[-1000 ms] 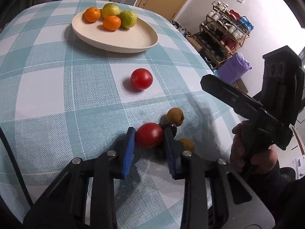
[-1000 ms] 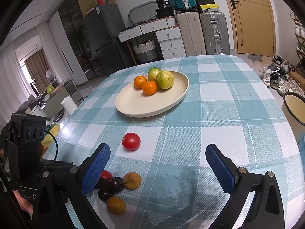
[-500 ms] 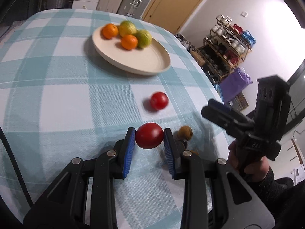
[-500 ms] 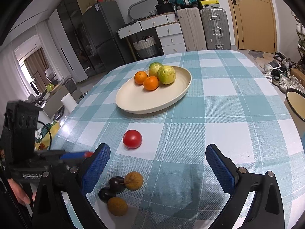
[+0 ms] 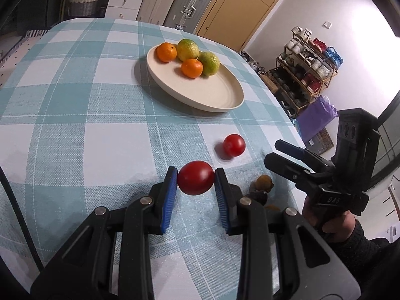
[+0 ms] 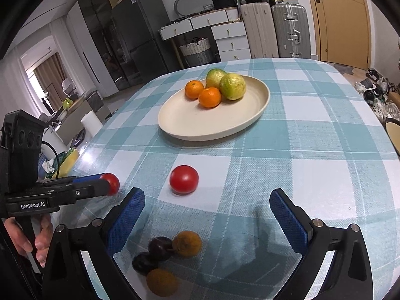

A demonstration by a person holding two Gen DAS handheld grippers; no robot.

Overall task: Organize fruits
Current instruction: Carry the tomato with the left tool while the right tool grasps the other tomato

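My left gripper is shut on a red tomato and holds it above the checked tablecloth; it shows in the right wrist view at the left. A second red tomato lies on the cloth. A cream plate further back holds two oranges and two green citrus fruits. My right gripper is open and empty, hovering over a cluster of two dark plums and two brown fruits.
The table edge runs close on the left in the right wrist view, with a paper roll beyond it. A shoe rack stands to the right of the table. Suitcases and drawers stand behind.
My left gripper has lifted the tomato off the cloth away from the plum cluster and carried it toward the plate. The right gripper has stayed open over the cluster.
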